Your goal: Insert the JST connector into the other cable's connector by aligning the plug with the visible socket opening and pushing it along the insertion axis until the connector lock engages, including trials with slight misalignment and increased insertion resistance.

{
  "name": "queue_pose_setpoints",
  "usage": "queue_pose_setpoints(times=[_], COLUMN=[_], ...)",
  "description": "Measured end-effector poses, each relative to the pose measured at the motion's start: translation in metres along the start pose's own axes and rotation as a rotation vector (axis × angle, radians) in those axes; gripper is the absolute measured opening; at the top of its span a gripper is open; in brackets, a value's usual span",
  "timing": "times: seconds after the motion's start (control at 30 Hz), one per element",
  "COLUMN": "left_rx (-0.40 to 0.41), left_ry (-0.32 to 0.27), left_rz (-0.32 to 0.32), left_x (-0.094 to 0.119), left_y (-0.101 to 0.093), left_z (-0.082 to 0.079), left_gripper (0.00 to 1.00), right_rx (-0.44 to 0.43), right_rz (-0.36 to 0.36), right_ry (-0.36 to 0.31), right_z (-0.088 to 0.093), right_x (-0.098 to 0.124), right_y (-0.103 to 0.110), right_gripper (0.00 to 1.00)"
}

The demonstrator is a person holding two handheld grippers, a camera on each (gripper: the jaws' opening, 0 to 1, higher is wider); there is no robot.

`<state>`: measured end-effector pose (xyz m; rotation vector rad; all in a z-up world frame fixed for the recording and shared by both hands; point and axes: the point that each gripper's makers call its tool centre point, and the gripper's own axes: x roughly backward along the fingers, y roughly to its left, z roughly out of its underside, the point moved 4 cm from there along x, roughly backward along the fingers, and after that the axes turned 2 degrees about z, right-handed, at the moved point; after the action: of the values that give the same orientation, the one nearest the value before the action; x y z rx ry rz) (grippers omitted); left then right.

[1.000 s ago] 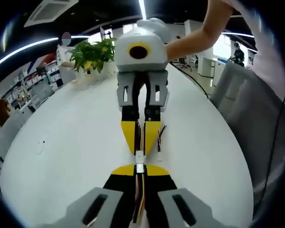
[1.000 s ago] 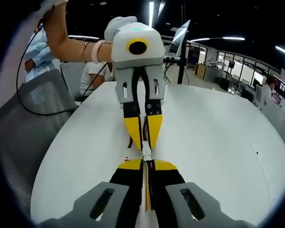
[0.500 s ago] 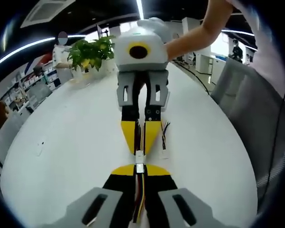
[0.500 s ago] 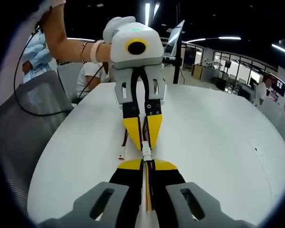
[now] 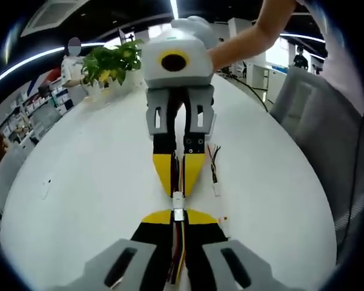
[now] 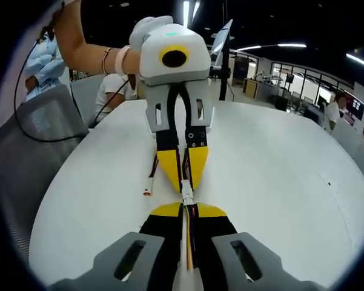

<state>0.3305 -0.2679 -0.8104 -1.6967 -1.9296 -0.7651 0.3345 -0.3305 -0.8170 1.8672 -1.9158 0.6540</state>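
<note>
**Inspector:** You hold two grippers tip to tip above the white table (image 5: 79, 182). In the left gripper view your left gripper (image 5: 178, 213) rises from the bottom with its yellow-tipped jaws closed on one cable (image 5: 179, 254) of coloured wires; its white connector (image 5: 178, 213) sits at the jaw tips. Facing it is your right gripper (image 5: 178, 182), jaws likewise pinched on its own cable, which runs up between them.

**Operator:** Are the two connectors together?

**Inspector:** They touch end to end on one line. In the right gripper view the second white connector (image 6: 187, 197) lies between the tips of both grippers. Whether the lock has caught I cannot tell; the joint is too small.

**Operator:** Anything else on the table?

**Inspector:** One loose third cable (image 5: 214, 173), lying just beside your right gripper's jaws, with a small white plug at its near end and bare wire ends at the far end. The right gripper view shows the same piece (image 6: 151, 179) to the left of the left gripper (image 6: 185, 182). Count: two grippers, two held cables, one spare.

**Operator:** And around it?

**Inspector:** One potted plant (image 5: 112, 63) at the far table edge, one grey chair (image 6: 24, 157) at the side, and your hand (image 5: 194, 27) on the right gripper's body
</note>
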Motion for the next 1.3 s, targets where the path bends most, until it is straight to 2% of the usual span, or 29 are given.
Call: queue_pose_setpoints(times=[0.5,1.17,1.3], left_rx=[0.006,0.028,0.062], left_ry=[0.01,0.009,0.015], left_rz=[0.018,0.007,0.012], left_x=[-0.0059,-0.0067,-0.0064], left_y=[-0.0028,-0.0041,-0.0056], left_z=[0.0072,0.0086,0.0092], left_gripper=[0.0,0.0,0.0], right_rx=[0.008,-0.013,-0.023], right_rz=[-0.012,-0.009,-0.012], right_ry=[0.023,0.022,0.026], right_z=[0.0064,0.0066,0.0074], right_x=[-0.0059,-0.0075,-0.0085], right_y=[0.0035,0.0064,0.0059], right_gripper=[0.03,0.04,0.04])
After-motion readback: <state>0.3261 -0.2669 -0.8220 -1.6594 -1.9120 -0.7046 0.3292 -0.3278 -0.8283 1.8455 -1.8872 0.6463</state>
